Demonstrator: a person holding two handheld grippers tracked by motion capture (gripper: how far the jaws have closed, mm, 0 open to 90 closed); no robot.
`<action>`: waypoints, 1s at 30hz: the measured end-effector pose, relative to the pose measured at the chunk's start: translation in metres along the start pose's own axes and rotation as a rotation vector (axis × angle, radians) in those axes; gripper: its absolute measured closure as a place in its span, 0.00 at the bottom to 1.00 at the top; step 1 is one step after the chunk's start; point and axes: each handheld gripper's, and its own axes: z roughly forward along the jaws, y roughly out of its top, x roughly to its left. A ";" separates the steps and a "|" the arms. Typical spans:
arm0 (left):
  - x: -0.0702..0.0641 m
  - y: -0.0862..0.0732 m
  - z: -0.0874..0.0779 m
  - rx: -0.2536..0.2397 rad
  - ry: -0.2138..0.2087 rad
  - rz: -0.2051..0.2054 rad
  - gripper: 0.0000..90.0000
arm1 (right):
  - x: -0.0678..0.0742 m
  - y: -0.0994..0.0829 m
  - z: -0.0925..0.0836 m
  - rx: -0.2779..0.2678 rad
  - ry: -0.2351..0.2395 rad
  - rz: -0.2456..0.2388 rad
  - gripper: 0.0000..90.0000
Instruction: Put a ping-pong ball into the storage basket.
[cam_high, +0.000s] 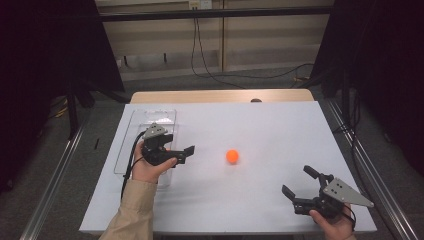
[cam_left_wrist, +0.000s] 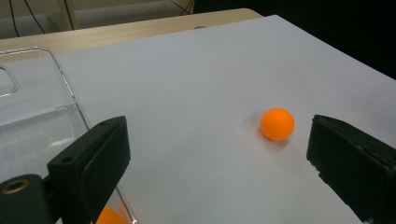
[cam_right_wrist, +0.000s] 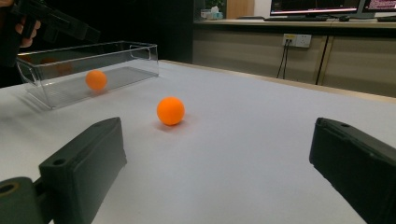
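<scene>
1. an orange ball (cam_high: 232, 156) sits loose on the white worktop (cam_high: 260, 125), just right of centre in the high view, apart from both claws.
2. the left claw (cam_high: 181, 154) hangs left of centre in that view, over the near end of a clear plastic box (cam_high: 150, 116), jaws wide and holding nothing, pointed toward the ball.
3. the right claw (cam_high: 298, 181) rests low at the lower right of the frame, also spread wide and empty, well apart from the ball.
4. in the right gripper view a second orange ball (cam_right_wrist: 96, 80) shows inside the box at upper left, so the likely job is to put the loose ball in with it.
5. risk: the ball is round and light; a jaw that touches one side first would probably send it rolling, perhaps off the worktop edge.
6. risk: closing off-centre could squirt it out of the grip.
7. risk: the left claw is close to the box wall, and a careless swing could nudge the box.
</scene>
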 end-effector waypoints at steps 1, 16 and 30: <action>0.000 0.000 0.000 0.002 -0.003 -0.001 0.07 | 0.000 0.000 0.000 -0.001 0.000 -0.001 0.03; -0.003 0.000 0.002 -0.009 -0.015 -0.003 0.06 | 0.000 0.000 0.000 -0.007 0.006 0.003 0.03; -0.006 0.000 0.005 -0.008 -0.021 0.001 0.06 | 0.000 0.001 0.000 -0.009 0.007 0.004 0.03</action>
